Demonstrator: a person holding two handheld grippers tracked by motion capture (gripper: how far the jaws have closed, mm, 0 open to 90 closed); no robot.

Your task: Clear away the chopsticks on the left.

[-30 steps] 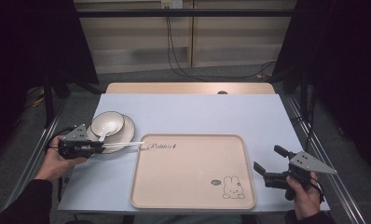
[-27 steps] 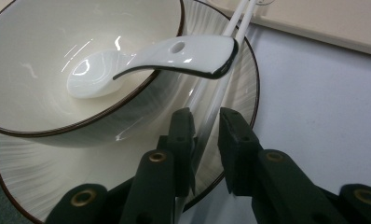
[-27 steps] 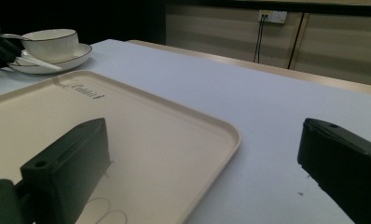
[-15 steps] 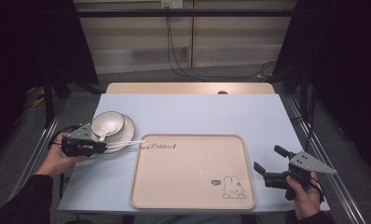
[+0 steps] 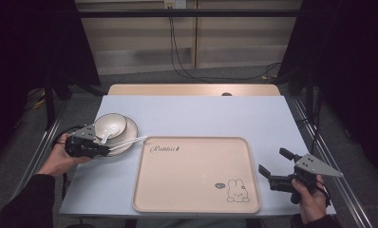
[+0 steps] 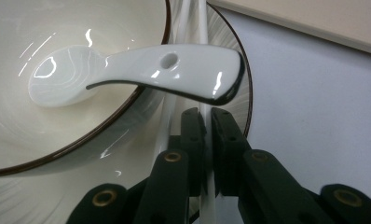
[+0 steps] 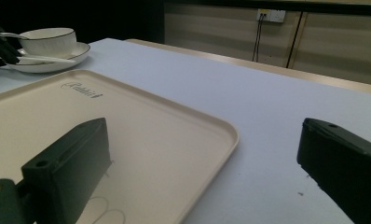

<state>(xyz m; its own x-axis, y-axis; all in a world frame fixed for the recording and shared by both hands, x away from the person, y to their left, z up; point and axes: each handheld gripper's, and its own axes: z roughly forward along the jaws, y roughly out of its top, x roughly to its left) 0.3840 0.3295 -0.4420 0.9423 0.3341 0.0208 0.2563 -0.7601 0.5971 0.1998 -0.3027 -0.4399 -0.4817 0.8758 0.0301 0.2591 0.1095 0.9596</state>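
Left tongs (image 6: pixel 205 122) have just been closing and are now clamped on one white chopstick (image 6: pixel 205 98). It lies on the saucer (image 5: pixel 128 138) at the counter's (image 5: pixel 196 114) left side, tip reaching toward the tray (image 5: pixel 196 175). A second chopstick (image 6: pixel 170 100) lies just beside it, outside the jaws as far as I can tell.

Handling, my read:
- Chopstick looks like glossy ceramic or melamine: light, stiff, slick. A thin round rod in flat pads will likely want to roll or pivot.
- The grip is near the butt end, so the long free end will droop or swing if the pinch is weak. Taking it nearer the middle would be steadier.
- Bowl (image 5: pixel 109 126), saucer and spoon (image 6: pixel 141 72) are brittle. The spoon handle overhangs the bowl rim right above the jaws, so a straight lift risks clipping it.

Room:
- Tray is bare and just right of the saucer, with a low raised rim to clear.
- Easiest exit looks like sliding out low toward the tray, then lifting.
- Right tongs (image 5: pixel 276 170) are wide open, holding nothing, off the tray's right edge, well apart from the work.
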